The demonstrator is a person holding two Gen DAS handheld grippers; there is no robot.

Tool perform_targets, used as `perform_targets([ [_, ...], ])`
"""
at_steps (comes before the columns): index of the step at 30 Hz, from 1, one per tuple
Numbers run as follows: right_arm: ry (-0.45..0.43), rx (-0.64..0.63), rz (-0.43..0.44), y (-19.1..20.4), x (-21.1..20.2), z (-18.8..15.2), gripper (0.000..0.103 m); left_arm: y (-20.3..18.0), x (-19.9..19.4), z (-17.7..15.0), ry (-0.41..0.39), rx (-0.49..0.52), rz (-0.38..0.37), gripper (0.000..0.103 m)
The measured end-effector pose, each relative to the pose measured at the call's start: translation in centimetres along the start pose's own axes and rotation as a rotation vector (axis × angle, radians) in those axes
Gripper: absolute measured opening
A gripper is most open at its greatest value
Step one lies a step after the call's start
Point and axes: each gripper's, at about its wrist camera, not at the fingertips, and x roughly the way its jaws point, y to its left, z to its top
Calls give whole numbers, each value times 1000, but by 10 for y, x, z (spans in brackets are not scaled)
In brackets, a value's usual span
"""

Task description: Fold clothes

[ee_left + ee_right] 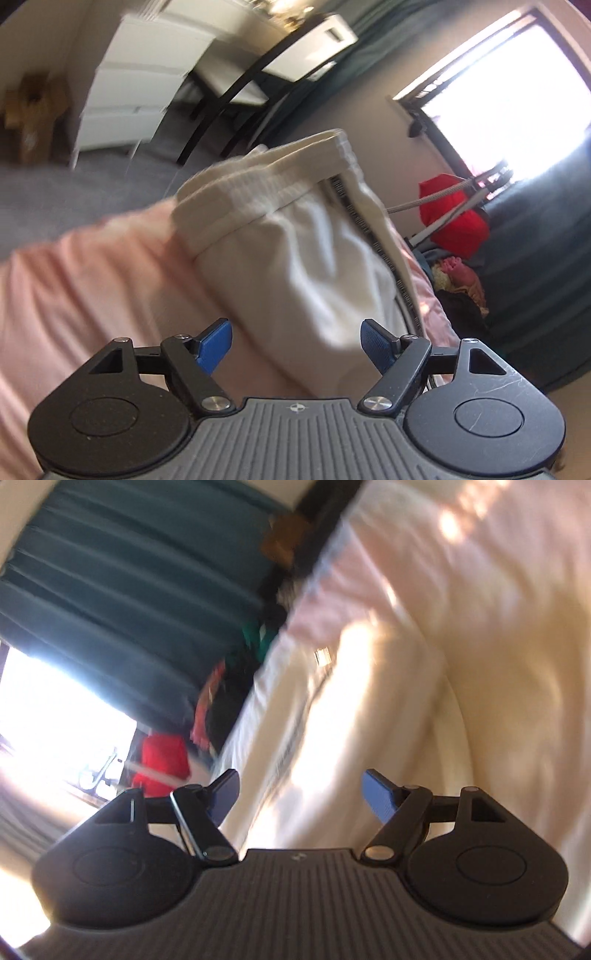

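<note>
Blue ribbed pads (376,343) on the left hand-held gripper (297,345) stand wide apart, gripping nothing; the white garment (295,243) lies between and just beyond them, untouched by either pad. It is soft cotton-like cloth, folded over on itself, with a thick ribbed waistband at its far edge and a dark-and-white patterned trim down one side. Beneath the garment spreads a pale pink bed cover (92,280), smooth and slightly rumpled. The right hand-held gripper (299,797) also gapes wide and empty over cream cloth (332,738), which is too blurred to read. To fold well, I judge each gripper should pinch a single corner near the waistband, not a bunched layer. Beyond the garment a red bundle (454,218) sits by dark green curtains (535,266).
</note>
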Motion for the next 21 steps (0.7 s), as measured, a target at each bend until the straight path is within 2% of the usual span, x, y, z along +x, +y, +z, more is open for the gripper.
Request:
perform_targets([
  [2,104,41,-5,-6,10,-7,76,9,10,-3,17,-64,-21,74],
  [5,151,57,34,-8,29,-17,76,13,31,-2,0,-98,-50,71],
  [6,164,62,45,-9,35,-20,76,12,37,0,-13,-101,-48,67],
  [8,134,58,33,-6,46,-21,76,8,49,4,-40,-106,-40,57],
  [10,105,53,21,-3,57,-23,74,1,58,10,-69,-105,-6,39],
  [11,90,51,14,-1,63,-23,73,-3,63,12,-76,-113,16,33],
  [13,23,57,2,-1,69,-19,66,-10,65,19,-84,-123,43,16],
  [14,-4,64,-9,-5,71,-14,48,-12,62,23,-84,-124,45,15],
  [15,-32,72,-19,-9,73,-9,27,-14,58,27,-84,-126,47,13],
  [17,-85,86,-37,-16,77,2,20,-19,52,35,-83,-129,52,13],
  [21,-97,38,11,-10,67,8,16,-32,24,46,-89,-105,43,12],
])
